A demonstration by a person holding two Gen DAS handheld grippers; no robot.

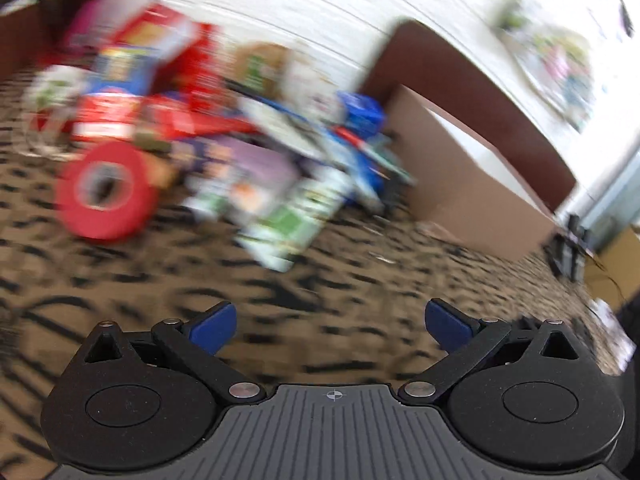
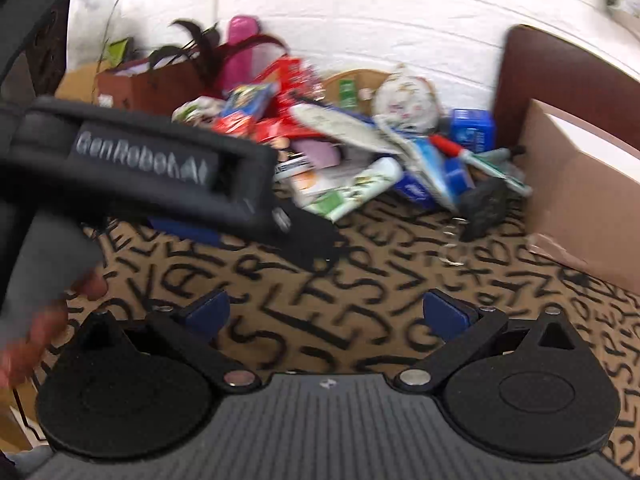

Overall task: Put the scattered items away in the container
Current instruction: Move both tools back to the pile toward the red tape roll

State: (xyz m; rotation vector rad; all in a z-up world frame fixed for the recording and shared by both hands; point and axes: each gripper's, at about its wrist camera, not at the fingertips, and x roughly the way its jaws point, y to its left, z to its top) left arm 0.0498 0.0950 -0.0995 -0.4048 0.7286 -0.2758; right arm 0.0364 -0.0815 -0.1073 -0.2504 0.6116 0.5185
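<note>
Here both the left gripper [image 1: 330,326] and right gripper [image 2: 326,316] are hovering wide-jawed and empty over the lettered carpet [image 2: 360,300], facing the heap of scattered items [image 2: 360,148] lying ahead, just left of the cardboard box [image 2: 580,200], the left gripper sitting nearer the red tape roll [image 1: 106,192]

Motion blur smears most of the left wrist view: the pile of packets [image 1: 240,132] is streaks of red, blue and green with no readable labels, and the red tape roll [image 1: 106,192] has soft edges. The cardboard box [image 1: 476,184] shows only its outer walls; its inside is hidden. In the right wrist view, the left gripper [image 2: 304,240] crosses in front of the pile [image 2: 360,148] and hides its left part. The box [image 2: 580,196] is cut off by the right edge. The hand [image 2: 36,328] at the left edge is blurred.
</note>
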